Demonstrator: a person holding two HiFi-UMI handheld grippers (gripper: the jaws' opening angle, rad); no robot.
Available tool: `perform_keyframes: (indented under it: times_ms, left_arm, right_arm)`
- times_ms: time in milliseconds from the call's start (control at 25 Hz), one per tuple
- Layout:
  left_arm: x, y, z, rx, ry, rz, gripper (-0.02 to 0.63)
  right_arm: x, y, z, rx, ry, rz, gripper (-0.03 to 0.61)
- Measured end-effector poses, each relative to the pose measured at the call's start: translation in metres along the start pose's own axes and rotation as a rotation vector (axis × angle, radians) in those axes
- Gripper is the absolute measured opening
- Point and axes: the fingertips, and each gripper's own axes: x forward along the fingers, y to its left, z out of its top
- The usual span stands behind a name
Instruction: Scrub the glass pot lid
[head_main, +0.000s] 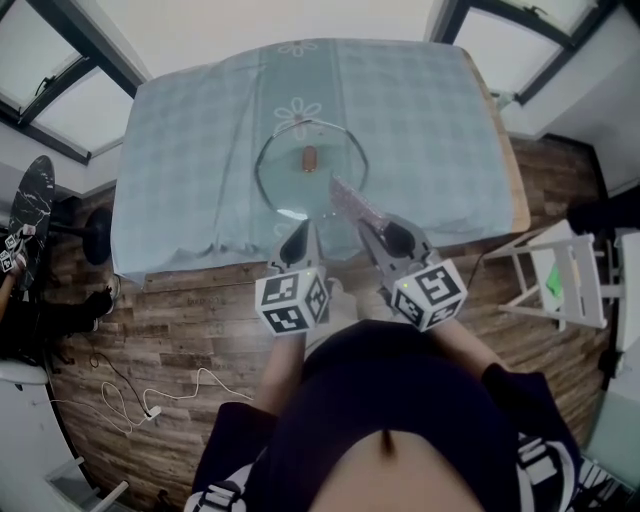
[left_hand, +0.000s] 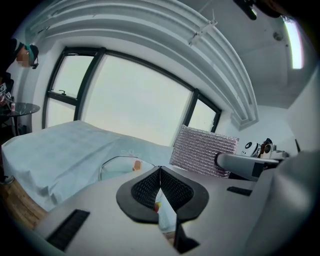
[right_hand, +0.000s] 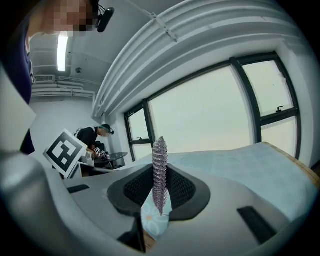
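- Head view: the table (head_main: 514, 180), wood-edged at the right, is covered by a pale blue-green checked cloth (head_main: 190, 150) with flower prints. The soft cloth is judged to have been laid there to cushion the glass and keep it from sliding.
- The glass pot lid (head_main: 310, 175) is laid flat at the centre of the frame, near the table's lower edge, probably so that it can be reached from the standing side. It is round and clear with a thin bright rim.
- The right gripper (head_main: 388, 232) is clamped on a scrubbing pad (head_main: 352, 205), which is pinched edge-on so that a flat face can be brought to the glass.
- The left gripper (head_main: 299, 230) is closed with nothing between its jaws. It is held at the lid's lower rim and is judged ready to steady it.
- The pad is thin, rectangular, silvery and ribbed like woven metal. It overlaps the lid's lower right rim, but contact cannot be told.
- A small brownish knob (head_main: 309, 157), wood-like, is set upward at the lid's centre.
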Motion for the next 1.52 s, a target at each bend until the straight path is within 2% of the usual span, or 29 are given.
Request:
perform_keyframes:
  times_ms: [680,920,1040,1160,1520]
  left_arm:
    - [0.061,0.056,0.034,0.025,0.037,-0.055,0.002]
    - [0.07,0.076,0.034,0.001,0.052,-0.034,0.002]
    - [0.073,0.084,0.031,-0.011,0.062,-0.02,0.002]
    - [0.076,0.09,0.029,-0.025,0.06,-0.007,0.002]
    - [0.087,0.109,0.025,-0.055,0.053,0.048,0.002]
  right_arm:
    - [0.087,-0.023,0.011,0.018,-0.015,-0.057,0.079]
    - [0.108,-0.026,0.01,0.023,0.055,-0.064,0.079]
    - [0.119,-0.03,0.01,0.005,0.048,-0.056,0.078]
    - [0.129,-0.035,0.008,-0.021,0.092,-0.048,0.078]
    - [0.175,-0.071,0.007,-0.081,0.122,-0.04,0.078]
